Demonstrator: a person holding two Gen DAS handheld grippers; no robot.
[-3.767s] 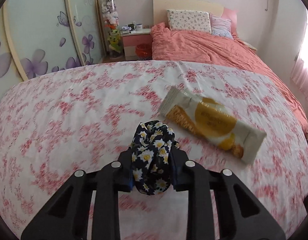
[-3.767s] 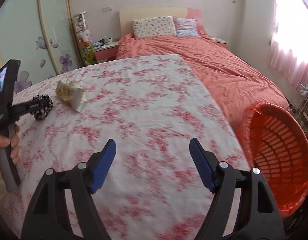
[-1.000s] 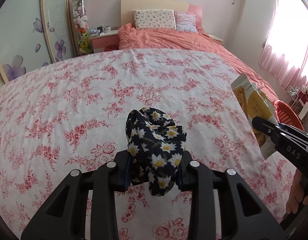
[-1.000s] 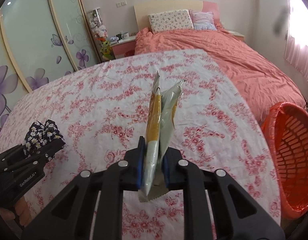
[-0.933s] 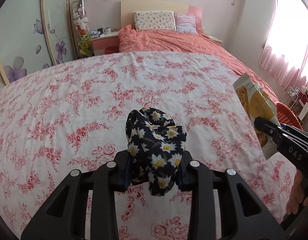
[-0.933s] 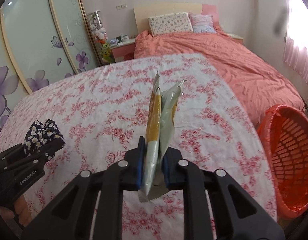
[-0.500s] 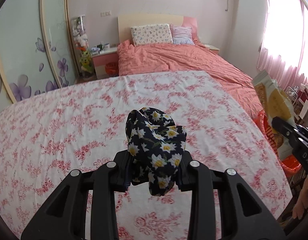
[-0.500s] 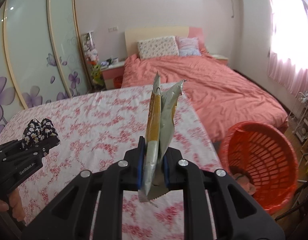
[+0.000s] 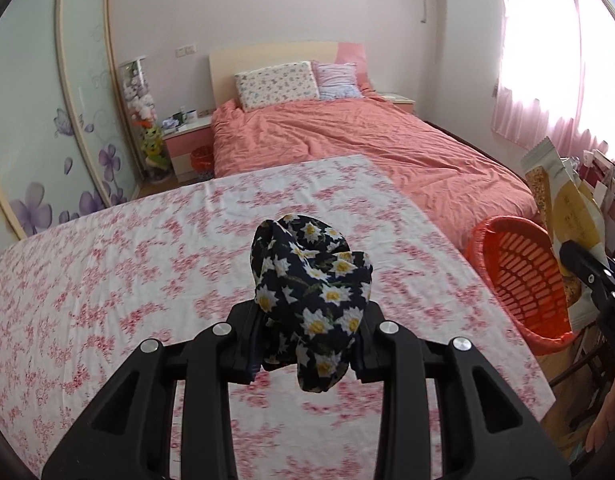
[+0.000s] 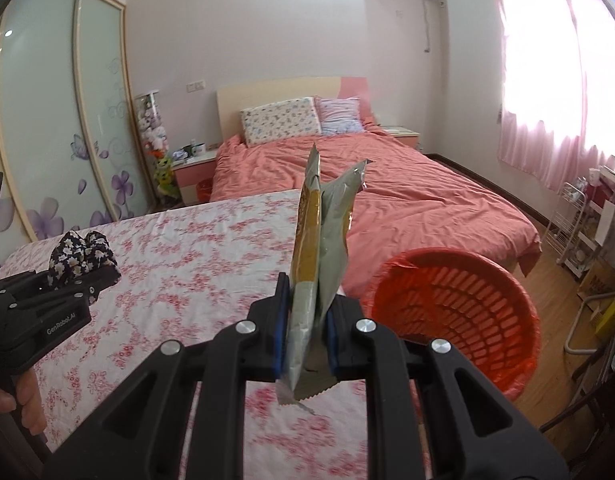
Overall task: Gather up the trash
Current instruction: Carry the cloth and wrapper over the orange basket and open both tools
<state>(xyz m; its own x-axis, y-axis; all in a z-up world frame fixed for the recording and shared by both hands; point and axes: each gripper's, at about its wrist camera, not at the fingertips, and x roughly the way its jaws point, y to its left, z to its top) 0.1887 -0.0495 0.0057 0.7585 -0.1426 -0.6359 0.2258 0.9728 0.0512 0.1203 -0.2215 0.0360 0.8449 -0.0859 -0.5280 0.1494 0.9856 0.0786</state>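
Observation:
My left gripper (image 9: 311, 344) is shut on a bunched dark cloth with white daisies (image 9: 311, 280), held above the flowered tablecloth (image 9: 147, 264). In the right wrist view the same cloth (image 10: 81, 258) shows at the left in that gripper. My right gripper (image 10: 305, 340) is shut on a yellow and white snack wrapper (image 10: 315, 248), which stands upright between the blue pads. In the left wrist view the wrapper (image 9: 563, 216) hangs at the right edge, above the orange basket (image 9: 519, 280). The orange basket (image 10: 455, 304) sits on the floor just right of the wrapper.
A table with a pink flowered cloth (image 10: 179, 264) fills the foreground. Behind it is a bed with a coral cover (image 10: 387, 196) and two pillows. A wire rack (image 10: 575, 232) and clutter stand at the right wall under pink curtains. A person's hand (image 10: 19, 404) holds the left tool.
Both grippers have risen and swung right with their loads. The orange basket has come into fuller view beside the table's right edge, and the wrapper now hangs near it.

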